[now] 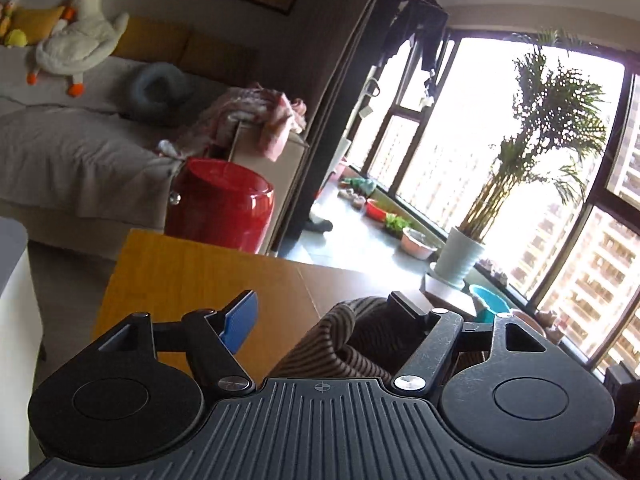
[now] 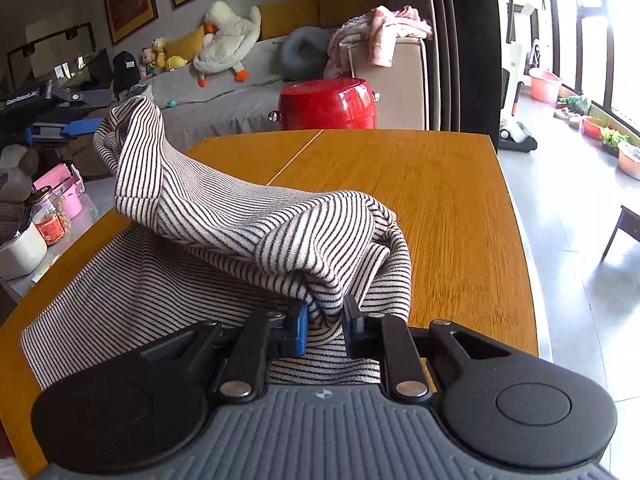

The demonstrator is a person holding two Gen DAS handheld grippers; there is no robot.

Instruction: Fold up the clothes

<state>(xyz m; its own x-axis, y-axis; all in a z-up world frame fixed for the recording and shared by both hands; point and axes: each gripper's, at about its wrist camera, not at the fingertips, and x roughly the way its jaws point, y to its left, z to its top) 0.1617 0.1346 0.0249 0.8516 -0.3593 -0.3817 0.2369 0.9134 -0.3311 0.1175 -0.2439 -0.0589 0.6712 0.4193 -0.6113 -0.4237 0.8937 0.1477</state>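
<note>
Right claw [image 2: 326,326] is clamped on a bunched fold of the striped garment [image 2: 224,216], lifted off the wooden worktop [image 2: 440,208]. The rest of the garment is draped over the worktop's near left part, with one end raised toward the far left edge. Left claw [image 1: 324,312] is seen spread wide; the striped fabric [image 1: 340,344] is bunched against the right finger and lies clear of the blue-padded left finger [image 1: 240,322], so nothing is gripped. Past the far edge a red drum-shaped stool [image 2: 328,104] is seen, with a grey sofa [image 2: 224,100] behind carrying a plush goose [image 2: 228,40] and pink laundry [image 2: 380,28] on its armrest. Off the left edge a snack jar [image 2: 50,220] and a pink box [image 2: 60,184] are seen. A potted palm [image 1: 520,168] stands by the window.
</note>
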